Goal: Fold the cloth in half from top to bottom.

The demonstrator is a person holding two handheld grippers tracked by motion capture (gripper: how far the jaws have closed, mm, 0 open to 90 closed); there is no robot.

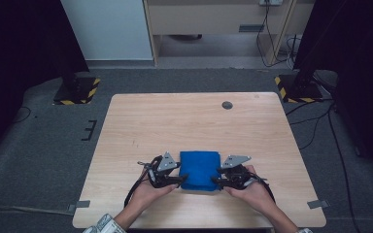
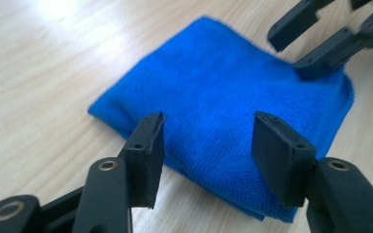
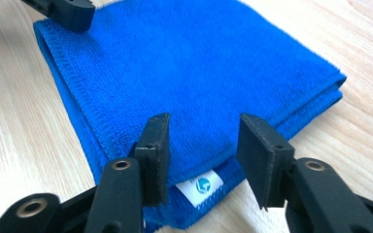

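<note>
- We see a folded square blue terry cloth [image 1: 200, 169] lying flat on the pale wood-grain table [image 1: 194, 121], near the edge on the person's side.
- Our left gripper [image 1: 178, 178] sits at the cloth's left near corner, jaws spread; in the left gripper view the cloth [image 2: 223, 107] lies beyond and between the two black pads [image 2: 148, 155], neither pressing on it.
- Our right gripper [image 1: 217, 181] sits at the right near corner, jaws likewise parted and released.
- In the right gripper view the cloth's [image 3: 189, 73] layered folded edge runs under the gap, with a small white label with a blue mark [image 3: 200, 187] poking out just below the pads.
- Both hands flank the cloth, one either side.
</note>
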